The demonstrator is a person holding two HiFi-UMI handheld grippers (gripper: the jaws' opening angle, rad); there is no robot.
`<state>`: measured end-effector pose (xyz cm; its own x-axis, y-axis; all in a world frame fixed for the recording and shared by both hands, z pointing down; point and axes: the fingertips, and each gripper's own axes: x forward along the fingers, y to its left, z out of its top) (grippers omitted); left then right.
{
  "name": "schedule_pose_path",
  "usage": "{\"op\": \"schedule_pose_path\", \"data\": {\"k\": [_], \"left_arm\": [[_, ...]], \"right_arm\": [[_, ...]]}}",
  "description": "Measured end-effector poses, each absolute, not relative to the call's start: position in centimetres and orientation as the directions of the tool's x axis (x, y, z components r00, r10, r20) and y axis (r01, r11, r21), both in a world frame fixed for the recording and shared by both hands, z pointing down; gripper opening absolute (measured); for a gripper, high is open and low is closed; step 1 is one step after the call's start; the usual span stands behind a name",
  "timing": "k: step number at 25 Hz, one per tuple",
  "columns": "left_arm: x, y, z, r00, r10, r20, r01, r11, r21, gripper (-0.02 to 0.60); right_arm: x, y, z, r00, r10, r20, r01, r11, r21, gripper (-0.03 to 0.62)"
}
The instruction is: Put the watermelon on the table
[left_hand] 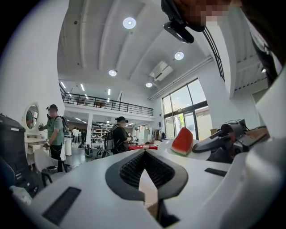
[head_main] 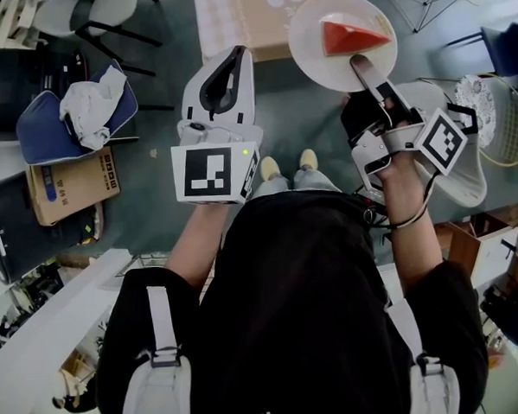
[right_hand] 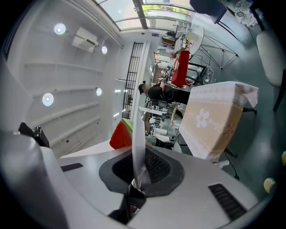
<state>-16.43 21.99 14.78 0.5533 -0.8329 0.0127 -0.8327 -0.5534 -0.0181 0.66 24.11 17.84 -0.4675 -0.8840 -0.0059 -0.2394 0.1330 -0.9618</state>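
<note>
A red wedge of watermelon (head_main: 350,37) lies on a round white plate (head_main: 319,58), carried above the floor. My right gripper (head_main: 358,64) is shut on the plate's near rim. In the right gripper view the plate (right_hand: 138,129) shows edge-on between the pads, with the watermelon (right_hand: 119,135) to its left. The table (head_main: 241,21), covered with a tan floral cloth, stands just ahead, left of the plate; it also shows in the right gripper view (right_hand: 219,120). My left gripper (head_main: 232,58) is shut and holds nothing, its tip near the table's edge. From the left gripper (left_hand: 144,154), the watermelon (left_hand: 183,141) shows to the right.
A blue seat cushion with a crumpled white cloth (head_main: 76,112) and a cardboard box (head_main: 72,186) lie at the left. A white chair (head_main: 465,169) stands close at the right, a dark-legged chair (head_main: 101,11) at top left. People (left_hand: 119,136) stand farther off in the hall.
</note>
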Motion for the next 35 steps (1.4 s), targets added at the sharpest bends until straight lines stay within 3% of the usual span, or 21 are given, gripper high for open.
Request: {"op": "schedule_pose_path", "data": {"k": [35], "left_arm": [[-19.7, 23.3, 13.3, 0.537, -0.843, -0.031, -0.844, -0.536, -0.038, 0.008]], "right_arm": [[-2.7, 24.2, 15.2, -0.503, -0.861, -0.07, -0.231, 0.213, -0.949, 0.029]]}}
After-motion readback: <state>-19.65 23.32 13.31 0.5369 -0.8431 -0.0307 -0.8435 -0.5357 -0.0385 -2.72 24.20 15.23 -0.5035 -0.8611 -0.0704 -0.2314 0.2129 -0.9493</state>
